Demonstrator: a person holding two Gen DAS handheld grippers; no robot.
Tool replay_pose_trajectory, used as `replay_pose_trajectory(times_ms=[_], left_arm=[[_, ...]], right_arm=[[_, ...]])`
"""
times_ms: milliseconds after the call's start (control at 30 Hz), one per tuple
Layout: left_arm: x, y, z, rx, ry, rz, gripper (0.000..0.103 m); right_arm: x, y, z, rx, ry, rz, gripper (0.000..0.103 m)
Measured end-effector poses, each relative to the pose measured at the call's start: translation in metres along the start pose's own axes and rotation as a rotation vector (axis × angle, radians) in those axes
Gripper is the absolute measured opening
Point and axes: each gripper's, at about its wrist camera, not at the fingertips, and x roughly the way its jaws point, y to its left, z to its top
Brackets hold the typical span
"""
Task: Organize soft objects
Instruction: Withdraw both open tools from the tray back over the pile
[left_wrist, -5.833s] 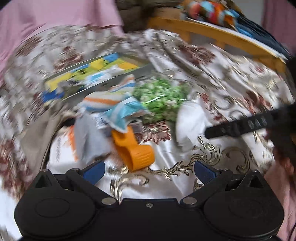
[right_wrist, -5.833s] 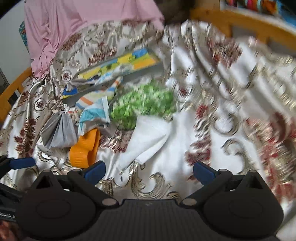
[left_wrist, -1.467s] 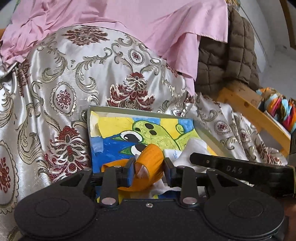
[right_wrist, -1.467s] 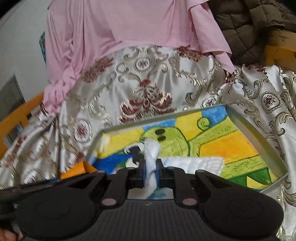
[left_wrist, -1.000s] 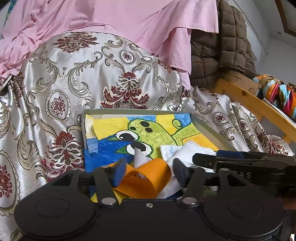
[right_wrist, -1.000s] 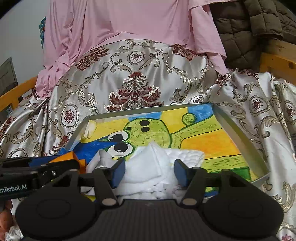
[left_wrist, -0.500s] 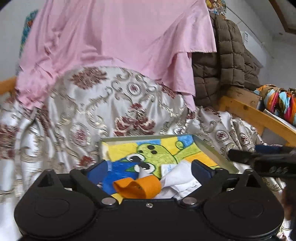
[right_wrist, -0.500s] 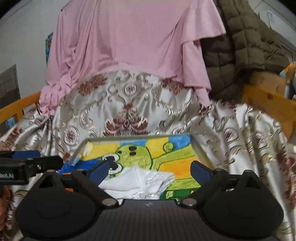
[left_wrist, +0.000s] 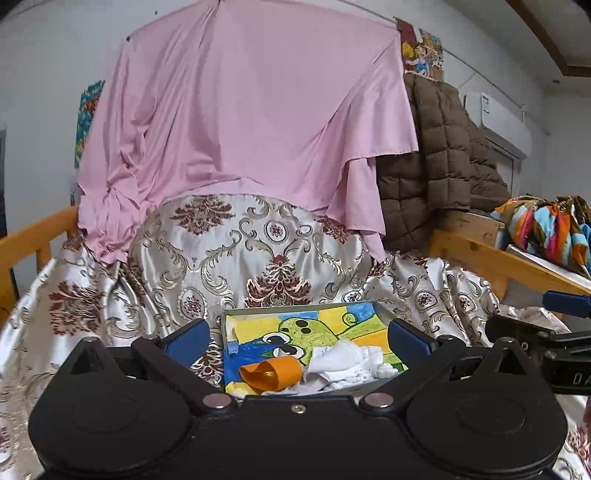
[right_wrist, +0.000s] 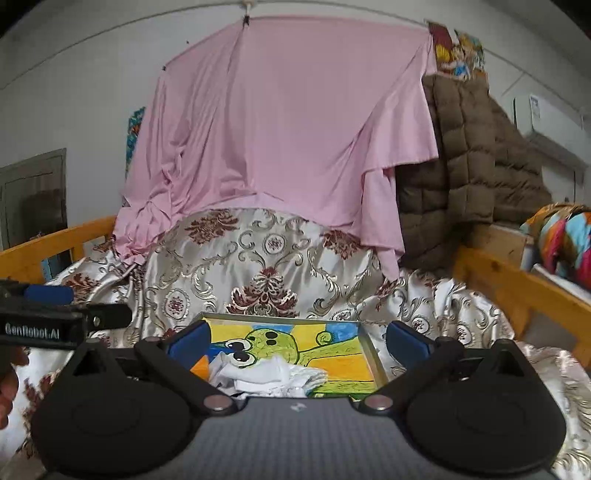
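A shallow metal tray (left_wrist: 380, 310) with a painted green frog lining lies on the patterned satin bedspread (left_wrist: 258, 243); it also shows in the right wrist view (right_wrist: 373, 354). An orange curled band (left_wrist: 273, 373) and a crumpled white cloth (left_wrist: 340, 363) lie in the tray's near end. The white cloth (right_wrist: 273, 373) and a bit of the orange band (right_wrist: 201, 363) show in the right wrist view too. My left gripper (left_wrist: 297, 338) is open and empty, raised behind the tray. My right gripper (right_wrist: 297, 339) is open and empty, likewise raised.
A pink sheet (left_wrist: 251, 122) hangs over the bed's back. A brown quilted coat (left_wrist: 439, 166) hangs to its right. Wooden bed rails (right_wrist: 517, 288) run along both sides. A colourful striped cloth (left_wrist: 550, 229) sits on the right ledge.
Both grippers let go of the orange band and the white cloth in the tray, opened wide, then drew back and up; the tray now looks smaller and lower.
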Motion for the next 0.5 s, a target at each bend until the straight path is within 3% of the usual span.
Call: replay_pose_trajectory(times_ms=[300,500], left_arm=[[-0.054,0.004,-0.023,-0.087,0.059,0.039,0.102],[-0.08,0.006,-0.04,-0.086,0.08,0.092,0.102]], right_arm=[[-0.068,0.017,-0.035,0.0,-0.068,-0.013,0.103],[-0.102,0.028,-0.056,-0.022,-0.107,-0.015,0.103]])
